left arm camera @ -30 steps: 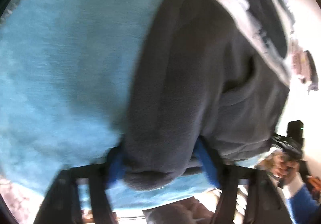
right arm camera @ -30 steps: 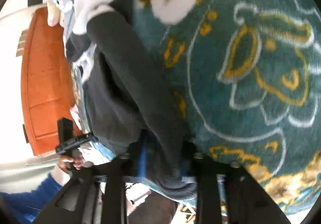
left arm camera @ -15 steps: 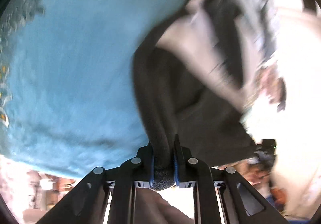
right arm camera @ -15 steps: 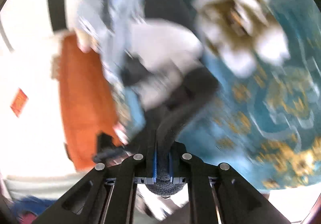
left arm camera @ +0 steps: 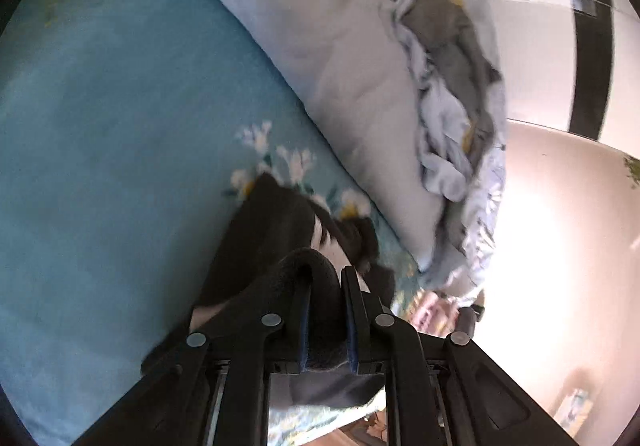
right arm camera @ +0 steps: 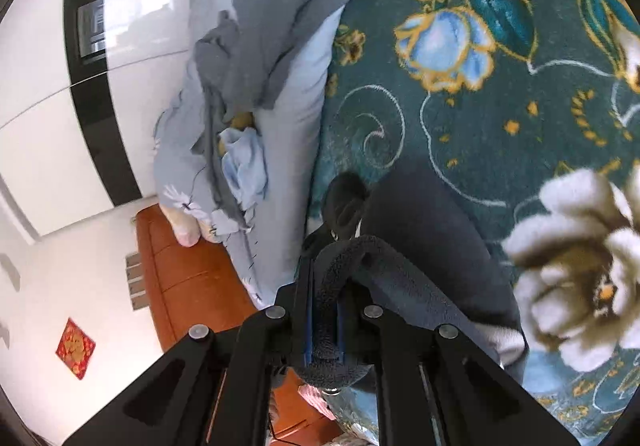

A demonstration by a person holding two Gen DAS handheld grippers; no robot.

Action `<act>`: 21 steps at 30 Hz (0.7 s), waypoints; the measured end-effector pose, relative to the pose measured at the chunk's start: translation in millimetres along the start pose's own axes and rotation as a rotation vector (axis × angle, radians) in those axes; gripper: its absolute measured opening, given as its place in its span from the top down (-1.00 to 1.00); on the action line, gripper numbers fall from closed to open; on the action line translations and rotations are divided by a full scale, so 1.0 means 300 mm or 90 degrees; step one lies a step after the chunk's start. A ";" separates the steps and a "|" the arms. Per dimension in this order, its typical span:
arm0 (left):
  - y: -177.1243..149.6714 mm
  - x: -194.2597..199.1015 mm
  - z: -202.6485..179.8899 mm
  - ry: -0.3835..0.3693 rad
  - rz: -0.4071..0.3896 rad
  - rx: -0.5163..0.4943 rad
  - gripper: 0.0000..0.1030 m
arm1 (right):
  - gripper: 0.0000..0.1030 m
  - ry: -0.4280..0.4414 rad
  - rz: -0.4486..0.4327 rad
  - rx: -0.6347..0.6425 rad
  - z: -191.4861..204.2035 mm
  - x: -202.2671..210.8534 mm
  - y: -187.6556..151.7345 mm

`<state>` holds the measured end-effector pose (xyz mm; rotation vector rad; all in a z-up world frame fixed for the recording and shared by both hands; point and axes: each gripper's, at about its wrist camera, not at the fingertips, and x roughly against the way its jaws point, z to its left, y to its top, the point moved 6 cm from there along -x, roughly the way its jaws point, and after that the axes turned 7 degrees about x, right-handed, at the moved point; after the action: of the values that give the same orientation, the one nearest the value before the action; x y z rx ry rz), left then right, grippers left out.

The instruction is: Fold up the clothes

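Observation:
A dark grey fleece garment (left arm camera: pixel 264 238) lies bunched on the teal bedspread (left arm camera: pixel 100 126). My left gripper (left arm camera: pixel 324 286) is shut on a thick fold of it, which bulges up between the blue pads. In the right wrist view the same dark fleece garment (right arm camera: pixel 432 242) stretches away over the flowered teal blanket (right arm camera: pixel 480 46). My right gripper (right arm camera: pixel 326 278) is shut on another fold of it, with a loop of fleece arching over the fingers. Part of the garment is hidden under both grippers.
A pale blue pillow (left arm camera: pixel 340 58) with crumpled grey and blue bedding (left arm camera: pixel 452 94) lies close beyond the garment. The right wrist view shows that pillow (right arm camera: pixel 288 118), an orange headboard (right arm camera: pixel 188 282) and a white wardrobe (right arm camera: pixel 40 106) at left.
Both grippers have swung with the fleece garment toward the pillow end of the bed. The garment, spread wide a second ago, is now bunched low in front of the fingers.

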<state>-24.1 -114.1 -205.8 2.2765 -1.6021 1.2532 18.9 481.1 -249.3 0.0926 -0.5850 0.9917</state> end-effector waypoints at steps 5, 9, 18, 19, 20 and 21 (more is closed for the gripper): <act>0.058 -0.103 -0.011 -0.044 0.036 0.051 0.39 | 0.38 0.000 -0.012 0.010 0.018 0.042 0.019; 0.044 -0.009 -0.044 -0.136 0.026 0.042 -0.16 | 0.06 0.022 -0.069 0.012 0.045 0.122 0.056; 0.048 0.003 0.045 0.074 -0.026 -0.135 -0.29 | 0.05 -0.216 0.003 0.180 0.019 0.080 -0.001; 0.044 -0.026 0.064 0.090 -0.014 -0.140 -0.29 | 0.05 -0.234 0.017 0.200 0.019 0.055 -0.011; 0.041 -0.056 0.078 0.097 -0.002 -0.140 -0.29 | 0.05 -0.259 0.030 0.229 0.021 0.020 -0.015; 0.039 -0.088 0.088 0.103 0.007 -0.140 -0.29 | 0.05 -0.280 0.031 0.244 0.023 0.004 -0.013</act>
<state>-21.6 -112.8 -244.8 1.9864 -1.6097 1.1655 19.6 477.7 -242.3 0.6505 -0.7923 1.1304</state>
